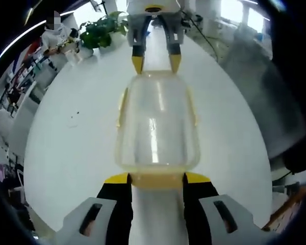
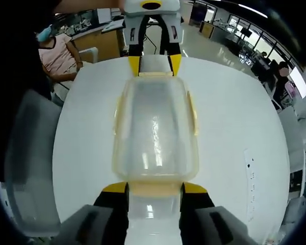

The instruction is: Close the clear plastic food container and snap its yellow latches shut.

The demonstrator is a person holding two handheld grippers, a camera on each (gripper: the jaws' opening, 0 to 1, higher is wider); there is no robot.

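Clear plastic lidded container [image 1: 157, 125] with yellow latches sat mid white round tabletop [image 1: 66, 148], its end latches between the narrowed jaws of left gripper [image 1: 157, 178] and right gripper [image 2: 154, 188].

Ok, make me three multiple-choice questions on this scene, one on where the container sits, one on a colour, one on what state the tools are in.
1. Where is the clear container?
A. On the white table, between the two tools
B. On the floor
C. Lifted well above the table

2. What colour are the container's latches?
A. Blue
B. Yellow
C. Red

3. How do the left tool and right tool stand?
A. Both away from the container
B. One holds a spoon
C. Each at one end of the container, with an end latch between its tips

Answers:
1 A: the white table lies under it, with a tool at each end.
2 B: the side and end tabs are pale yellow.
3 C: each view has a yellow end tab between its own tips.
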